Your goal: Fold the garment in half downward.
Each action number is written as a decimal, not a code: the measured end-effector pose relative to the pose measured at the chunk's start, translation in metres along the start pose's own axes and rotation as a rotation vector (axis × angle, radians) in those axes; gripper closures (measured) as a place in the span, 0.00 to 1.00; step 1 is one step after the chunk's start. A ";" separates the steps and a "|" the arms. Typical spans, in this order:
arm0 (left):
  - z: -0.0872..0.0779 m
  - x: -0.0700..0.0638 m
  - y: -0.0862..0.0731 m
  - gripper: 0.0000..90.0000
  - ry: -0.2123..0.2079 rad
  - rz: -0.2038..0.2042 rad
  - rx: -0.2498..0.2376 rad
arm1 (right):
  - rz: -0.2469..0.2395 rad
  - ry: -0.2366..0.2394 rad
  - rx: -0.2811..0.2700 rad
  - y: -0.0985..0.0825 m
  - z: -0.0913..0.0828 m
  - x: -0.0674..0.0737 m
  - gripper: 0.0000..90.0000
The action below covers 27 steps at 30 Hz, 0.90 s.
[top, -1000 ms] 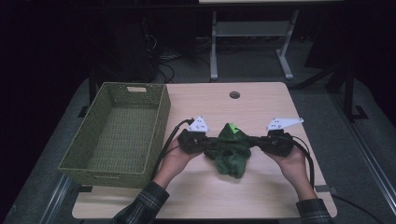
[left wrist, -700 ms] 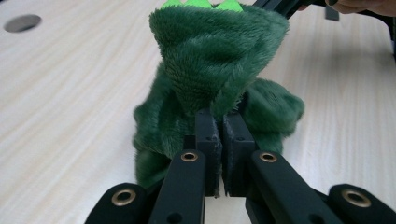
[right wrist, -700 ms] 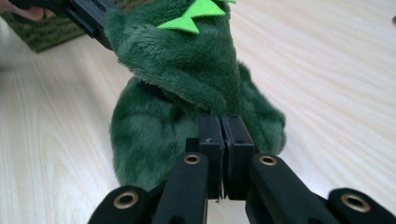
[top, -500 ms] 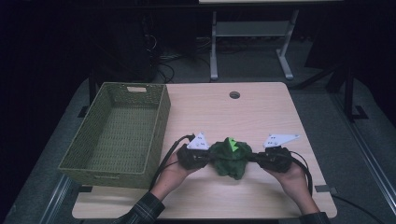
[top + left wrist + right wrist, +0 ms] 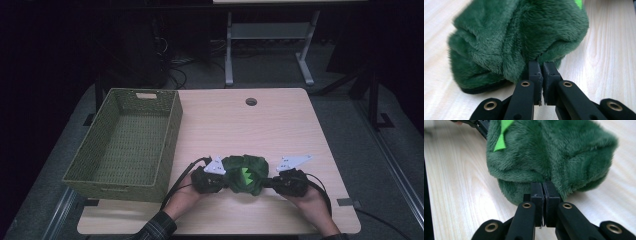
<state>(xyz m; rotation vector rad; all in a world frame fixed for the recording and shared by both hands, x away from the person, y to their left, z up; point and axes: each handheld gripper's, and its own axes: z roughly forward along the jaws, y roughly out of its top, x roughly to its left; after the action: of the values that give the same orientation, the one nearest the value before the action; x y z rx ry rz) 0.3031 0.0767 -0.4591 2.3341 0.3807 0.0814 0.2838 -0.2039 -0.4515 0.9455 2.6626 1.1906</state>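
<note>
1. Left gripper: the jaws are closed together, pinching the edge of the green plush fabric. In the left gripper view the two black pads meet with a fold of fur caught at their tips.

2. Right gripper: the jaws are likewise closed, clamped on the opposite edge of the same item. In the right gripper view the pads press together on the lower hem of the fur.

3. Held item: a dark green plush garment, bunched into a rounded lump. It sits between the two grippers, at the near edge of the wooden table, and rests on the tabletop in both gripper views.

4. Long axis: the bundle is stretched slightly from one gripper to the other, so its longer dimension runs left to right across the table, parallel to the near edge.

5. Facing: a bright green felt triangle lies on the upper face, turned toward the high camera. The same patch shows in the right gripper view, on the side toward the other gripper.

6. Surroundings: a woven green basket stands at the left side of the table, well apart from the bundle. A round cable hole lies in the tabletop at the far side.
</note>
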 end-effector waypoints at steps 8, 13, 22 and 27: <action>0.006 -0.001 -0.003 0.96 -0.006 0.005 0.028 | 0.007 0.010 0.067 -0.004 0.015 0.000 0.98; 0.001 -0.004 -0.002 0.80 -0.012 -0.018 0.005 | 0.010 -0.004 0.040 -0.004 0.010 0.000 0.87; -0.023 -0.018 -0.001 0.62 -0.017 0.001 -0.030 | 0.033 -0.008 -0.060 -0.012 -0.021 0.005 0.81; -0.037 -0.026 0.002 0.60 -0.018 0.012 -0.071 | 0.022 -0.023 -0.081 -0.013 -0.031 0.009 0.86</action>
<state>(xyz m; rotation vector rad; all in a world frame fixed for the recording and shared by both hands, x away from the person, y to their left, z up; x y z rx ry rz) 0.2722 0.0926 -0.4300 2.2655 0.3496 0.0780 0.2604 -0.2255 -0.4369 0.9725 2.5719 1.2736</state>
